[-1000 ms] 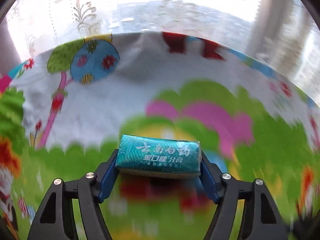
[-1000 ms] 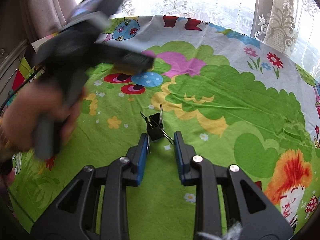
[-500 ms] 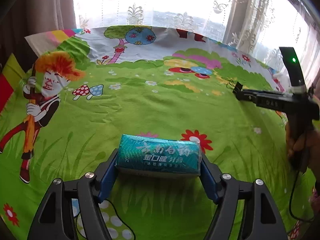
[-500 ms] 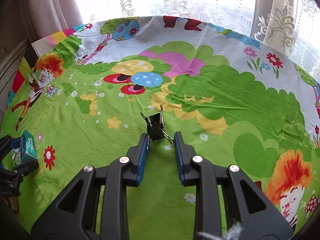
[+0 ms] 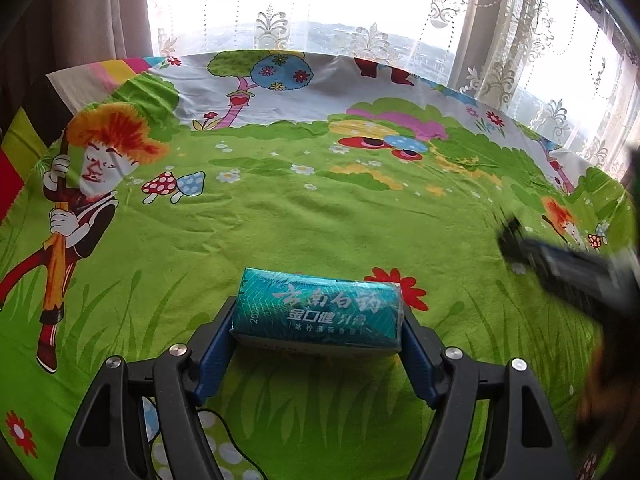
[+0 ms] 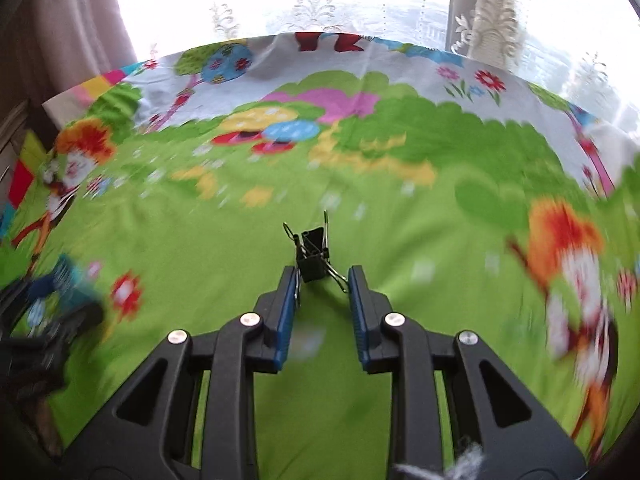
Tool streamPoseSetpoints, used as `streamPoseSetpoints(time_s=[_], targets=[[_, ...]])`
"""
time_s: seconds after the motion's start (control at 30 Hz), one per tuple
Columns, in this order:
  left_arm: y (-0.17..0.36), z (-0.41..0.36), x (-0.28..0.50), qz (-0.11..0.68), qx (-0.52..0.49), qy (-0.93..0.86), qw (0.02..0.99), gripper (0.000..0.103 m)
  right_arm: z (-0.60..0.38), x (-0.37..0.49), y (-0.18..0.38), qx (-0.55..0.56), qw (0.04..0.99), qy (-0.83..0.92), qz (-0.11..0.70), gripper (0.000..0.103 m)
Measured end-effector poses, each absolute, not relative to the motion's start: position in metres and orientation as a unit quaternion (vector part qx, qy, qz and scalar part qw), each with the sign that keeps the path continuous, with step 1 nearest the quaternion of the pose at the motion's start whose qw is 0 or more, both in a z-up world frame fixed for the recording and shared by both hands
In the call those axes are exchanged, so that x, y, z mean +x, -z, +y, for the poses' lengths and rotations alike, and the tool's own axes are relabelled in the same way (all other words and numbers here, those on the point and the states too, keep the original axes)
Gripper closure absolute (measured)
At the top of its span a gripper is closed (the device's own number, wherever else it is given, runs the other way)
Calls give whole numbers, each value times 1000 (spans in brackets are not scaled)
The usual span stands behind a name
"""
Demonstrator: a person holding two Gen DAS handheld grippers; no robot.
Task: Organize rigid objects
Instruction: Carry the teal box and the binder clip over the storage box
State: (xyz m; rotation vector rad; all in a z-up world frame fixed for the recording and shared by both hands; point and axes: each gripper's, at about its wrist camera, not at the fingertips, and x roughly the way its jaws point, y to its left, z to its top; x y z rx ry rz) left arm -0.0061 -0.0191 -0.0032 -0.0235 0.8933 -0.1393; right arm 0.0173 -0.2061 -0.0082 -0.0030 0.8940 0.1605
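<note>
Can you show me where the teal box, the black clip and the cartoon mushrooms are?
teal box (image 5: 320, 312): left wrist view, printed top face.
black clip (image 6: 313, 258): right wrist view, black body.
cartoon mushrooms (image 5: 174, 186): left wrist view, caps on cloth.

Teal box (image 5: 318, 312): white Chinese print "云南白药", below it "金口健 牙膏", then a smaller line; digits "20" at the left edge.

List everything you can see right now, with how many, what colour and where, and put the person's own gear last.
toothpaste box: one, teal, clamped between the left hand-held gripper's pads above the cloth.
binder clip: one, black, wire handles pinched by the right hand-held gripper.
cartoon cloth: one, mostly green, covering the whole surface.
lace curtain: white, at the window behind.
left hand-held gripper: one, black with blue pads, shut on the box.
right hand-held gripper: one, same colours, shut on the clip.
</note>
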Motion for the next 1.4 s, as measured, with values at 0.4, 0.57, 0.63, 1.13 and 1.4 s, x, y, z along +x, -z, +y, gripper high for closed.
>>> streamPoseSetpoints(time_s=[0.4,0.57,0.63,1.13,1.4], targets=[[3,-20,-5,432,-9,66,899,29,-186,-74,6,-43,901,-61,428,74],[3,-23,-6,434,7,62,898,29,-182,-76,7,-51,901,-59,427,74],[3,-23,-9,433,12,58,900,29,-183,-76,7,-49,901,-60,427,74],[-17,23,-139,402,1,52,914,30,-144,-122,-1,-23,893,-129,431,74],[-34,40,-180,381,17,37,924,29,-110,-143,-15,-44,890,-174,420,74]])
